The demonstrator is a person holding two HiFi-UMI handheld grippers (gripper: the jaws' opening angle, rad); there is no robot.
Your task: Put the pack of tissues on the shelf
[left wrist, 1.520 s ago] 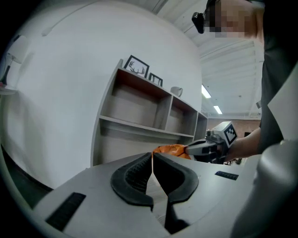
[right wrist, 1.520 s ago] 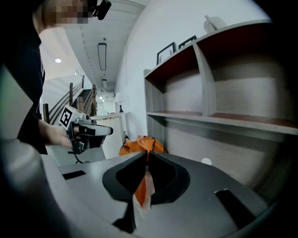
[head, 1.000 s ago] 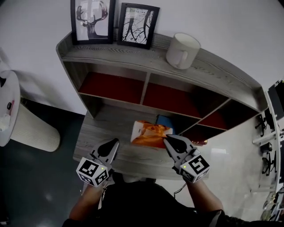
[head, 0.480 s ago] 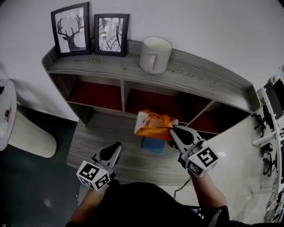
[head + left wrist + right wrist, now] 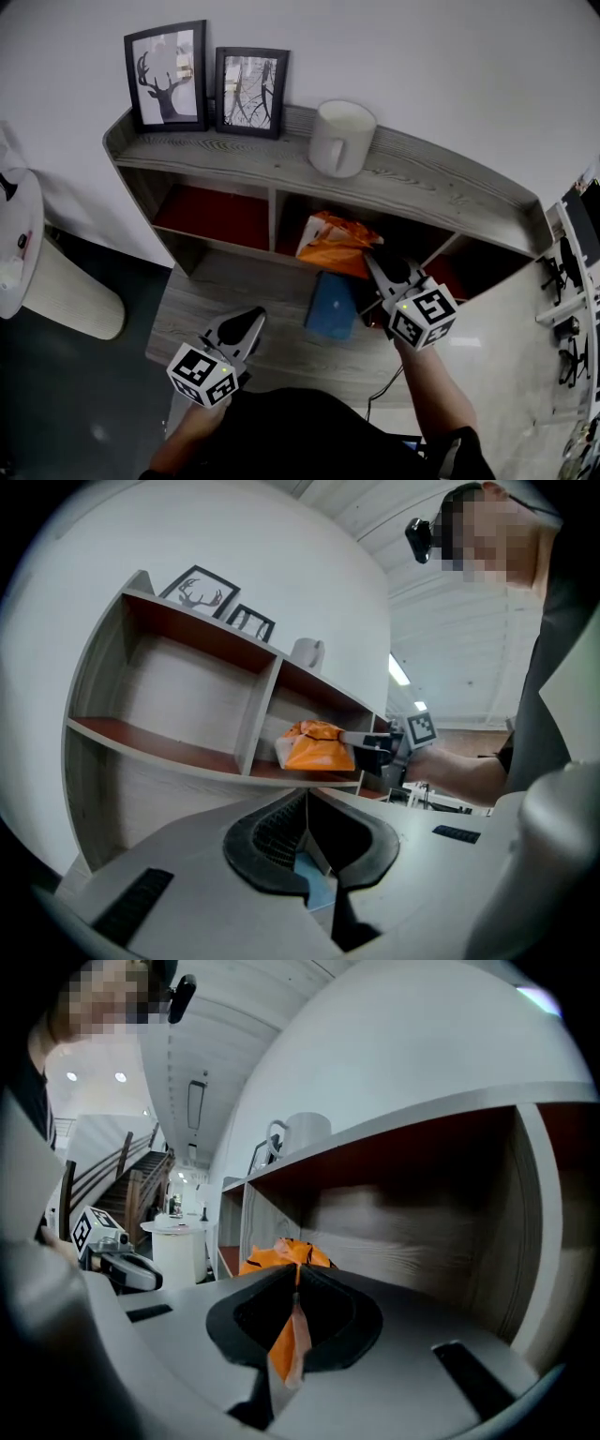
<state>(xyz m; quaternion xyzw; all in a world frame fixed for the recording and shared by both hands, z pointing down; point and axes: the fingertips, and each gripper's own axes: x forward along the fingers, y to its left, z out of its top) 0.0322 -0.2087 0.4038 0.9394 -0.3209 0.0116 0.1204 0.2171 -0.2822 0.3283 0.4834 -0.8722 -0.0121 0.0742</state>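
left gripper point(image 5: 307, 795): jaws together | tissue pack point(image 5: 314, 747): at shelf point(image 5: 258, 714), possibly touching

Pack of tissues point(image 5: 336, 246): orange crinkled plastic wrapper with dark markings and a pale end, soft and creased. It sits tilted at the mouth of the middle compartment of the shelf point(image 5: 441, 192), just above that compartment's front edge; contact with the compartment floor cannot be confirmed. The right tongs point(image 5: 375, 258) are clamped on a thin flap of the wrapper at the pack's near end.

Shelf: grey wood-grain, upright against the wall, one row of three open compartments with red-brown floors.
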